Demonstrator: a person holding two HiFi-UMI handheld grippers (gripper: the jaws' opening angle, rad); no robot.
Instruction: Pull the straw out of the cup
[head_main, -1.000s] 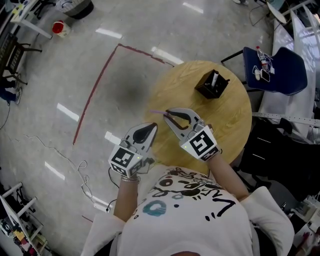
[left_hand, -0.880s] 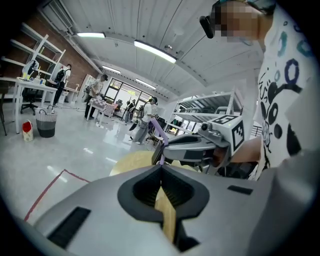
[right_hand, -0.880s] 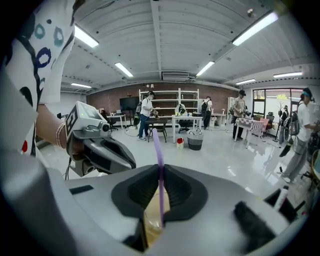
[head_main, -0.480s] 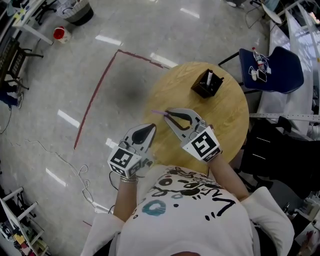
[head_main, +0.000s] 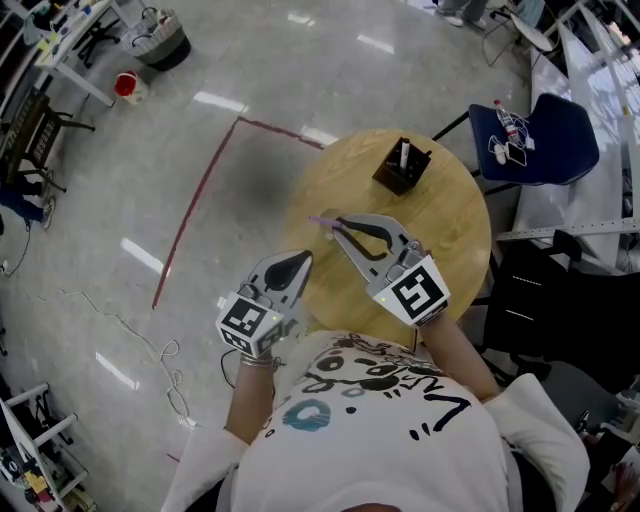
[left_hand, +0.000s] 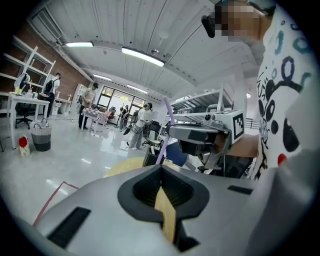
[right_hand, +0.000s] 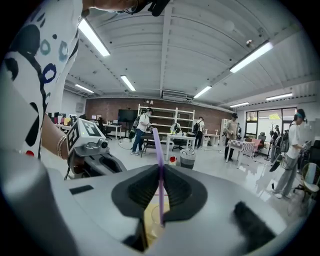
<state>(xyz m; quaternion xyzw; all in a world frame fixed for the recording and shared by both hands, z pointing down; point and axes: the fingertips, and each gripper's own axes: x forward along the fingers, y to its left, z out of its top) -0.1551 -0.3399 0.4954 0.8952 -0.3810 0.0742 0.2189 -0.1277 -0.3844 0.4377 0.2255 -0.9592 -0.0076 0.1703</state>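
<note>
R gripper (right_hand: 159, 168) clamped tight on the purple straw (right_hand: 157, 145). Straw sticks up past the tips, lower end pokes out below. L gripper (left_hand: 161, 169) jaws pressed together, nothing btwn. Both at near edge of round wooden table (head_main: 450, 235), black box (head_main: 401, 168) at far side.
</note>
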